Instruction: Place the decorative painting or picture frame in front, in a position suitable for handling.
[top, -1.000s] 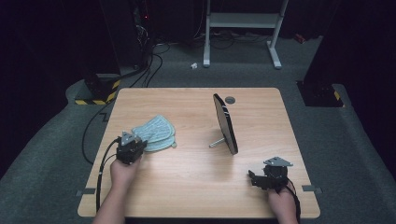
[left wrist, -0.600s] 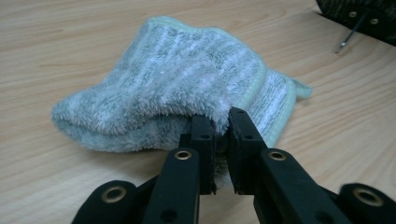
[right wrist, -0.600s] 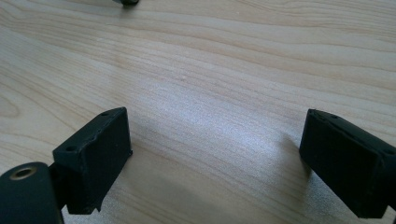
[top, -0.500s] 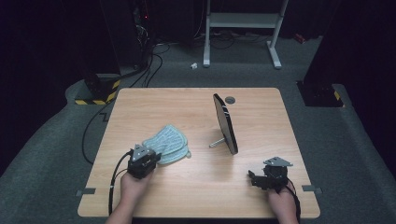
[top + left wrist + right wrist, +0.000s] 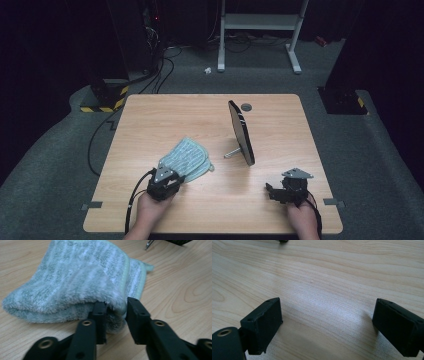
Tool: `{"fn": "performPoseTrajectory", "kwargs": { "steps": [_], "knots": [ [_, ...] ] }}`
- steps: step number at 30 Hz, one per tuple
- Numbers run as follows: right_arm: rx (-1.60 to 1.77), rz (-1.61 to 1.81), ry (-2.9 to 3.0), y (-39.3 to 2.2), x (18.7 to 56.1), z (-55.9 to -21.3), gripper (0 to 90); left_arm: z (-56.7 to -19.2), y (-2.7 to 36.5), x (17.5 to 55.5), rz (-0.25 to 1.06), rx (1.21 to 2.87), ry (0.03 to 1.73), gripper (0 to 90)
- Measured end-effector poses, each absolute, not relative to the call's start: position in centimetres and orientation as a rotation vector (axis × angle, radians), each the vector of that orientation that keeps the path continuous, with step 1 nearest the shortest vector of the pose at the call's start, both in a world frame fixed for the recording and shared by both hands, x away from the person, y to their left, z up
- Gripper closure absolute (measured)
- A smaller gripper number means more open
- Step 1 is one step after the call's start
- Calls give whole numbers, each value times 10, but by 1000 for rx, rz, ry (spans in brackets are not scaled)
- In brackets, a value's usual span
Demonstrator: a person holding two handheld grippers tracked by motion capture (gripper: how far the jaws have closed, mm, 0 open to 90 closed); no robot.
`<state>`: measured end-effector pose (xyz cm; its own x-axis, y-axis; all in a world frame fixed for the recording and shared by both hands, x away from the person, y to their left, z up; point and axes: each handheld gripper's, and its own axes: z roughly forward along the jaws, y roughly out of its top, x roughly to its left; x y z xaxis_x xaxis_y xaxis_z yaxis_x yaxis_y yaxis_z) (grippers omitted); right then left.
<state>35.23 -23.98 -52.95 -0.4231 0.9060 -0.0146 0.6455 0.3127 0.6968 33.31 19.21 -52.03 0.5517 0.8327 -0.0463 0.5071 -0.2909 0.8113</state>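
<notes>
The left gripper [image 5: 172, 181] has just been opening, its jaws loose around the cloth's [image 5: 186, 159] near edge. The cloth lies left of the mirror [image 5: 242, 132], long side pointing to one o'clock. The right gripper [image 5: 280, 192] rests wide open.

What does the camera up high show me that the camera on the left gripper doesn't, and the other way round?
The high view takes in the whole table, the full dark upright panel on its stand, the right gripper near the table's front edge, and the grey floor around it. The left gripper view gives the close-up: the cloth's fluffy striped weave and pale green hem, with its folded edge between the jaws of the left gripper, which have just been opening. Both share the cloth, the wooden tabletop and the left gripper.
</notes>
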Motion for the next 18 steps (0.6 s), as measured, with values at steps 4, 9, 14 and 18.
{"fn": "performPoseTrajectory", "kwargs": {
  "steps": [4,9,14,18],
  "knots": [
    [1378,873,2180,-240,352,-530,86,-514,195,325,500,1946,1063,633],
    [1378,873,2180,-240,352,-530,86,-508,201,316,511,1924,1059,631],
    [1378,872,2180,-240,352,-530,86,-502,207,314,538,1903,1057,613],
    [1379,872,2180,-240,352,-530,86,-495,215,323,572,1869,1066,541]
  ]
}}
